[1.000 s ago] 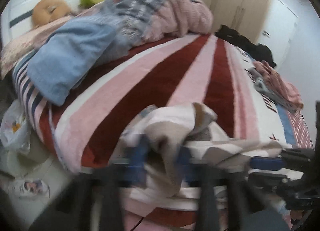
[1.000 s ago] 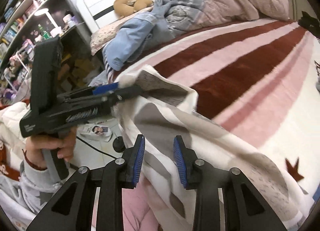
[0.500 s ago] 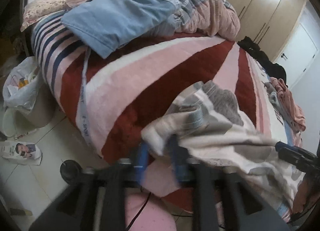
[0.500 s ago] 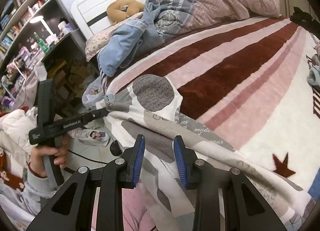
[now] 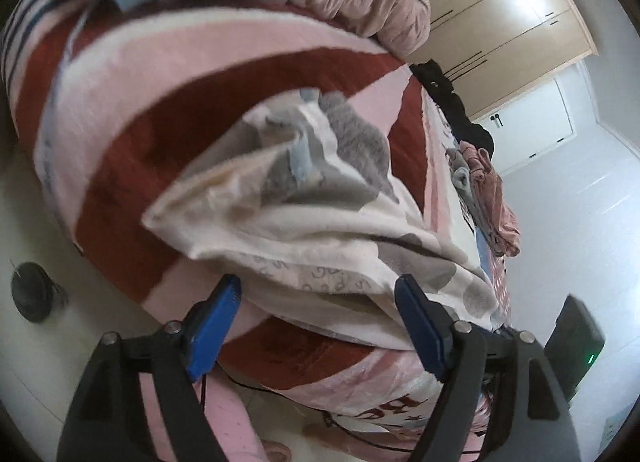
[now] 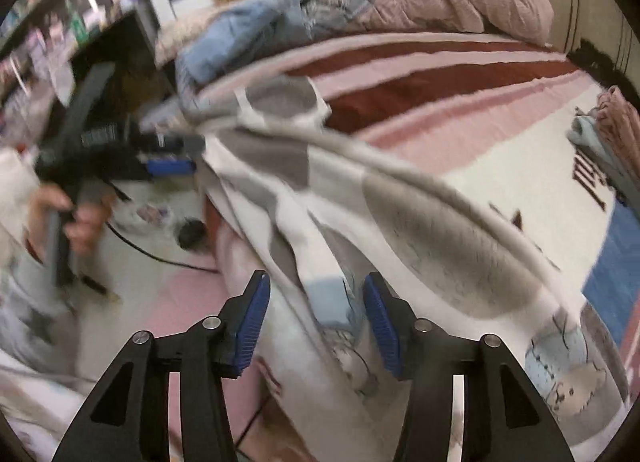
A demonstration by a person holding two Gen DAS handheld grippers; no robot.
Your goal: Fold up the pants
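Both tools, left tool [image 5: 316, 322] and right tool [image 6: 316, 322], have just been opening and stand released over the pants [image 5: 320, 198] on the bed [image 5: 160, 74], so this fold seems laid and the next move needs a new grip for another fold.

Left claw [image 5: 316, 302] just opened wide, letting go of the pants [image 5: 320, 198], now heaped on the bed [image 5: 140, 74]. Right claw [image 6: 316, 314] also opened, pads apart around the cloth.

In the lower half of the frame the left hand-held gripper [image 5: 318, 320] has just been opening, and its blue pads [image 5: 216, 320] now stand wide apart, clear of the cloth. Just beyond them the cream and grey patterned pants [image 5: 316, 198] lie bunched at mid-frame on the bed's red and pink striped blanket [image 5: 132, 102]. A heap of pink clothes [image 5: 490, 198] sits at the right edge.
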